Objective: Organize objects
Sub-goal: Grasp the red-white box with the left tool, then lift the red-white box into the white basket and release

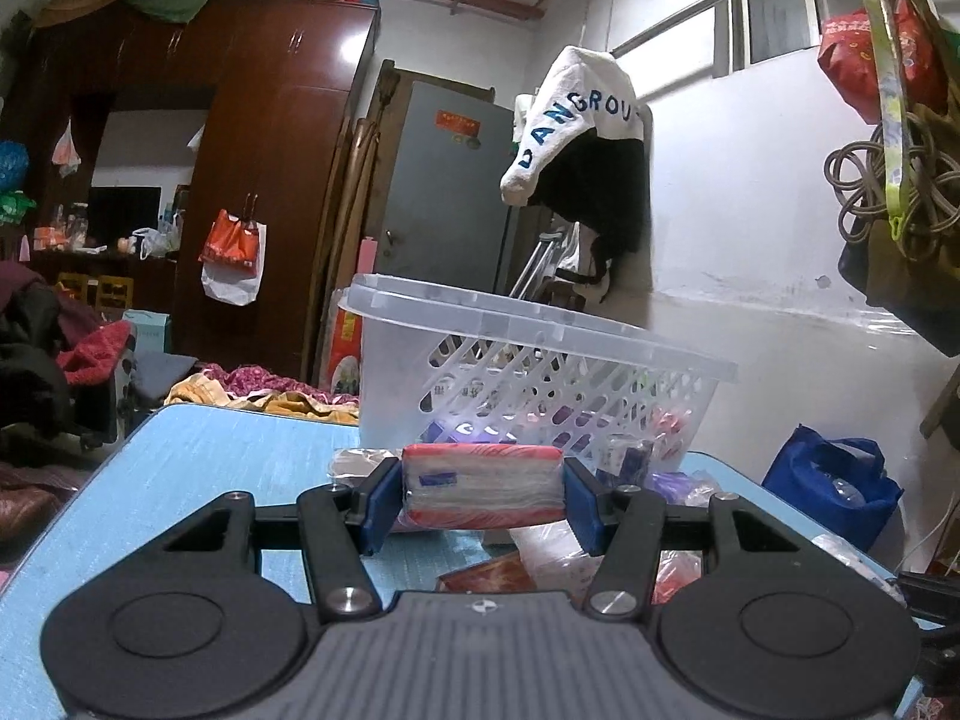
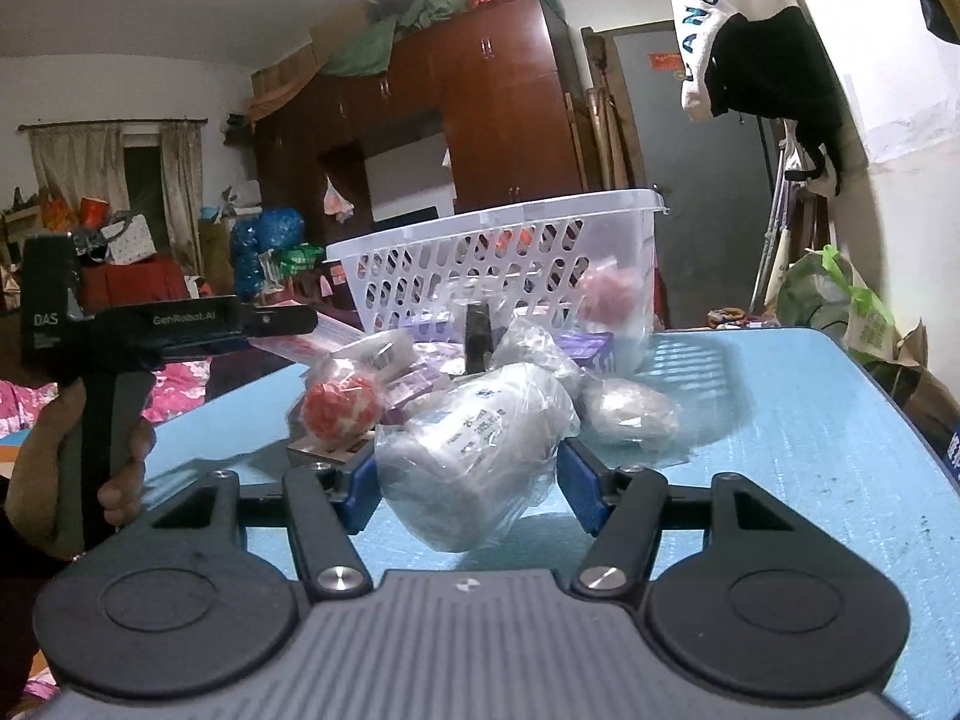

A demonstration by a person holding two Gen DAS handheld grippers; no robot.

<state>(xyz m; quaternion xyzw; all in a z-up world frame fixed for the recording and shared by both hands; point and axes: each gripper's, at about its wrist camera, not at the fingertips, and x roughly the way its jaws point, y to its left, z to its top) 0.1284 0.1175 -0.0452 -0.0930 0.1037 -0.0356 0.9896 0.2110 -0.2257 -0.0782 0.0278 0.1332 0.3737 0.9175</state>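
- Already, some of the sorting looks done: the white latticed basket (image 1: 540, 354) on the blue table (image 1: 210, 468) holds several small packets, showing through its slots in both views.
- Plenty is left, though: a heap of wrapped items still lies on the table in front of the basket, among them a red-and-white ball in plastic (image 2: 339, 405), a grey wrapped bundle (image 2: 630, 411) and purple packets (image 2: 591, 348).
- The left gripper (image 1: 483, 495) is pinching a flat red-and-white wrapped packet (image 1: 483, 489) between its blue pads; the packet seems lifted clear of the table, just short of the basket's near wall.
- The right gripper (image 2: 471, 486) has its jaws around a white bottle in a clear bag (image 2: 474, 450); the pads press the bag's sides, and the bottle's bottom looks to be resting on the table or barely off it.
- I'd judge the job as midway: two items in hand, neither yet dropped in, and the heap still waiting.
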